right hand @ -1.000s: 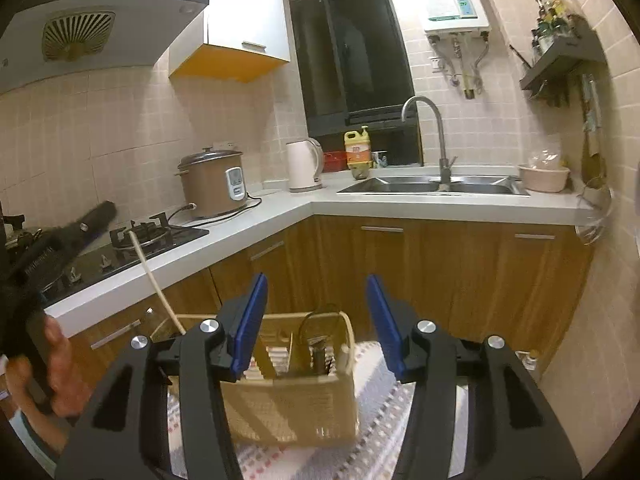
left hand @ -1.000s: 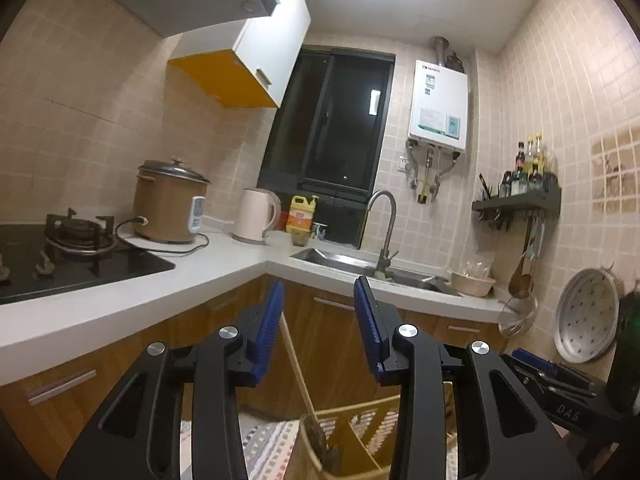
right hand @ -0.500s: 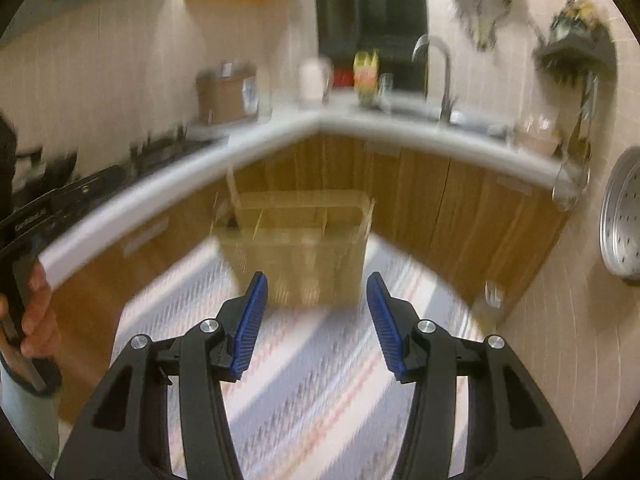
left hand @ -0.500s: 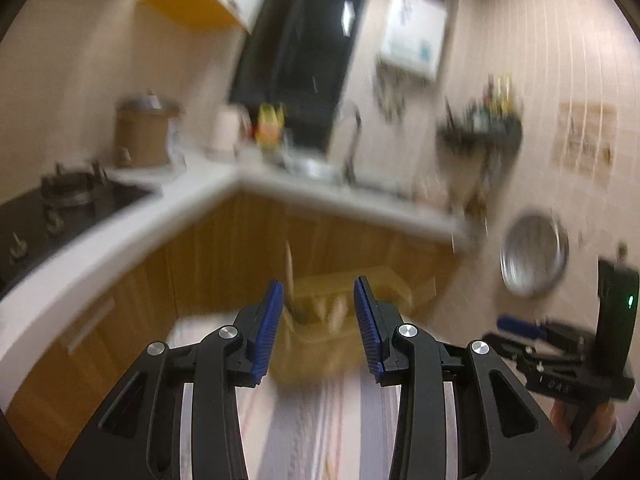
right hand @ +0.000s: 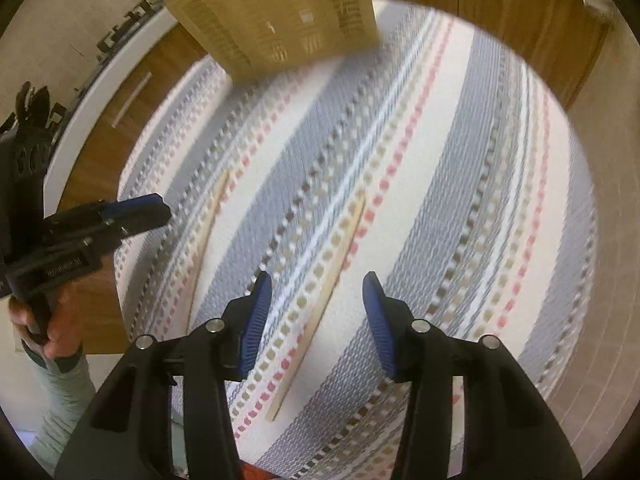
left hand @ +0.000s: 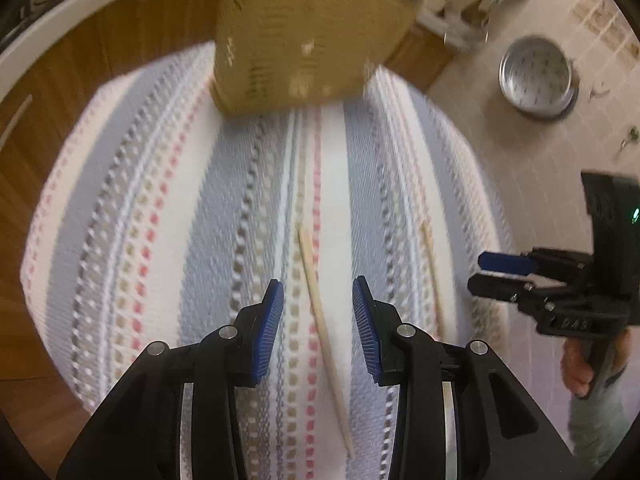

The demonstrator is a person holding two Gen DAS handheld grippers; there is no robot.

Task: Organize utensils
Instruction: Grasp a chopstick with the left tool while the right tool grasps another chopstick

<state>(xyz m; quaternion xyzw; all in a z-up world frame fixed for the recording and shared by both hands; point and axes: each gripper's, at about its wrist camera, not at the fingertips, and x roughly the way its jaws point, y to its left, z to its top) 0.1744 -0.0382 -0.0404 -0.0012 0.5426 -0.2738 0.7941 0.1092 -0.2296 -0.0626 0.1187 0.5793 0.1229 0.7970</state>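
Two wooden chopsticks lie apart on a striped rug [left hand: 160,208]. In the left wrist view one chopstick [left hand: 320,320] runs between the fingers of my left gripper [left hand: 318,284], which hovers over it open, pads apart from it. The other chopstick [left hand: 434,276] lies to the right, near my right gripper [left hand: 480,272]. In the right wrist view that chopstick [right hand: 324,304] lies on the rug [right hand: 460,168] between the fingers of my right gripper [right hand: 317,278], whose jaws are closing without touching it. A tan slotted basket [left hand: 296,32] stands at the rug's far end.
Wooden cabinet fronts [left hand: 80,80] border the rug on the left, under a white counter edge. A round perforated metal tray [left hand: 536,76] leans against the tiled wall at the right. A person's hand [right hand: 56,328] grips the left gripper's handle. Bare tile floor [right hand: 592,320] lies beside the rug.
Both grippers have tipped down from looking across the kitchen to looking at the rug and have sunk toward it. A chopstick now lies between each pair of fingers. The right jaws have narrowed slightly.
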